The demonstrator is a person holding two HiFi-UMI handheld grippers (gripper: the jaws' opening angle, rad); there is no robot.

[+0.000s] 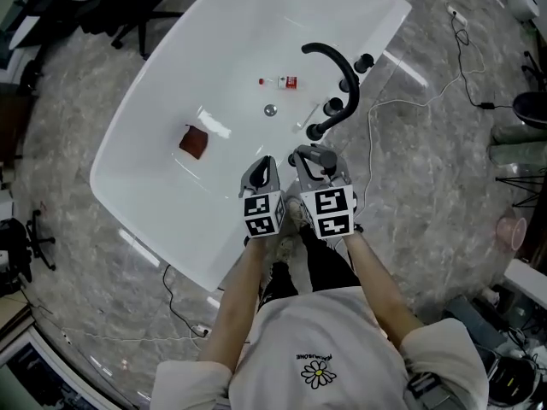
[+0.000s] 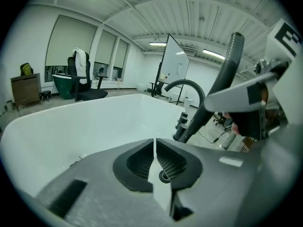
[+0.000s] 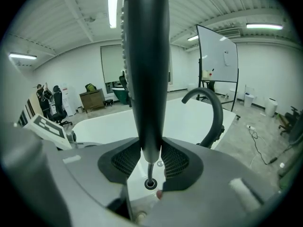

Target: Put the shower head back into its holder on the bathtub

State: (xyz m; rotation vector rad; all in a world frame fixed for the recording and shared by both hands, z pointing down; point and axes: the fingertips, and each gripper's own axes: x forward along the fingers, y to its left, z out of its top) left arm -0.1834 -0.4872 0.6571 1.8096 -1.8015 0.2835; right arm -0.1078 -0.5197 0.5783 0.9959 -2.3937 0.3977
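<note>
The black shower head point(image 3: 144, 56) stands upright between the pads of my right gripper point(image 3: 151, 148), which is shut on its narrow lower end. From above, the right gripper point(image 1: 313, 155) hovers over the white bathtub's near right rim point(image 1: 376, 67). The shower head point(image 1: 338, 114) slants from it toward the black curved faucet point(image 1: 333, 58) and the black fittings point(image 1: 333, 106) on that rim. Just left of it is my left gripper point(image 1: 261, 176). Its jaws point(image 2: 155, 143) are shut with nothing between them. In the left gripper view the shower head point(image 2: 222, 79) crosses in front of the faucet point(image 2: 189, 86).
Inside the tub lie a dark red item point(image 1: 194, 142), a small bottle with a red label point(image 1: 282, 82) and the drain point(image 1: 270, 109). A white cable point(image 1: 385, 109) trails over the marble floor to the right. An office chair point(image 1: 128, 7) stands beyond the tub's far left.
</note>
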